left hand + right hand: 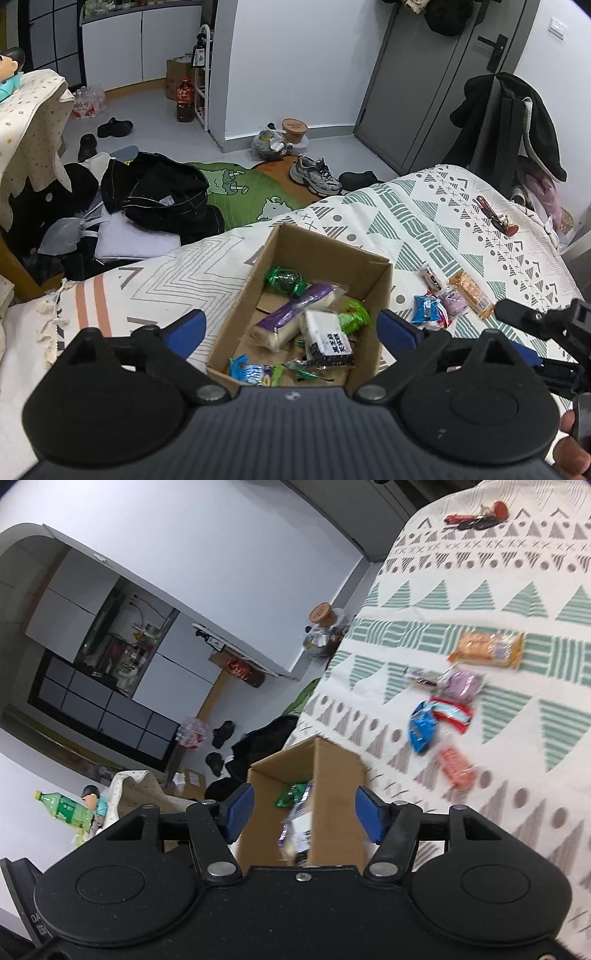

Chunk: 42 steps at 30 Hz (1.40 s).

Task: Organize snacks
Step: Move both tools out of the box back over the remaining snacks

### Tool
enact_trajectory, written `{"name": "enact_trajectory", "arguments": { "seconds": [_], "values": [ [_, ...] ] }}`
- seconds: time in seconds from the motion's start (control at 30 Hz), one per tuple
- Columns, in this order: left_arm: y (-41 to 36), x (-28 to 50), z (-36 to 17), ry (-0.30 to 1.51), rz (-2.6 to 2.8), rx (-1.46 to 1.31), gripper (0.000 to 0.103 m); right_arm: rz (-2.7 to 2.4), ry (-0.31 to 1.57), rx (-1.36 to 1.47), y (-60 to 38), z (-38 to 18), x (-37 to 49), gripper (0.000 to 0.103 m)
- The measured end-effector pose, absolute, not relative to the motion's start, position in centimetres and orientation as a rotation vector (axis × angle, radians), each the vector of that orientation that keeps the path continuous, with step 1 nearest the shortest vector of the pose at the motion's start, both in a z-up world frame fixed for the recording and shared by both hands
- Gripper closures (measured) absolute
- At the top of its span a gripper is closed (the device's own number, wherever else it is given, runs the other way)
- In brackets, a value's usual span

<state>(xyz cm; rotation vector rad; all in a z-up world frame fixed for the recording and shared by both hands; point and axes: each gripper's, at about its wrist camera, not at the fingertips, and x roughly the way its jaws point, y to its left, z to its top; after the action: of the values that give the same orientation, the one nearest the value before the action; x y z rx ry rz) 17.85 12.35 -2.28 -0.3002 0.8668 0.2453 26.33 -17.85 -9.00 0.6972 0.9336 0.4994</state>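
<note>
the left gripper [291,332] hung spread wide and empty over the near end of the cardboard box [380,291], where a purple-wrapped roll [295,314] and a white packet [328,339] already lay. the right gripper [303,816] stood parted, pinching nothing. right of the box, loose on the patterned bedspread [517,760], waited a blue packet [421,727], a pink one [456,768] and, farther off, an orange biscuit pack [487,648]. best to take the nearest packet first, gripping across its narrow middle, not the crinkly ends.

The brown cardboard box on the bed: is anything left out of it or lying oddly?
Yes. Beside the brown cardboard box, several packets lie loose on the patterned bedspread: an orange biscuit packet, a blue packet, a purple one. Inside, snacks are jumbled.
</note>
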Motion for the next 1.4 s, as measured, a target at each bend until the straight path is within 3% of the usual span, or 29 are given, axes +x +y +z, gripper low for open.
{"name": "enact_trajectory", "arguments": {
  "seconds": [0.63, 0.97, 1.07, 1.4],
  "values": [
    [2.2, 21.9, -4.1, 0.886, 0.105, -0.314, 0.004, 0.385, 0.958, 0.57, -26.5, -9.2, 28.5, 0.039],
    [-1.5, 24.8, -6.8, 0.901, 0.102, -0.35, 0.007, 0.384, 0.932, 0.533, -29.2, -12.4, 30.4, 0.039],
    [-2.5, 25.5, -7.8, 0.904, 0.104, -0.339, 0.008, 0.374, 0.914, 0.487, -29.5, -13.1, 31.0, 0.034],
    [-4.7, 28.5, -12.2, 0.965, 0.129, -0.353, 0.024, 0.373, 0.88, 0.326, -28.8, -16.1, 34.3, 0.034]
  ]
}}
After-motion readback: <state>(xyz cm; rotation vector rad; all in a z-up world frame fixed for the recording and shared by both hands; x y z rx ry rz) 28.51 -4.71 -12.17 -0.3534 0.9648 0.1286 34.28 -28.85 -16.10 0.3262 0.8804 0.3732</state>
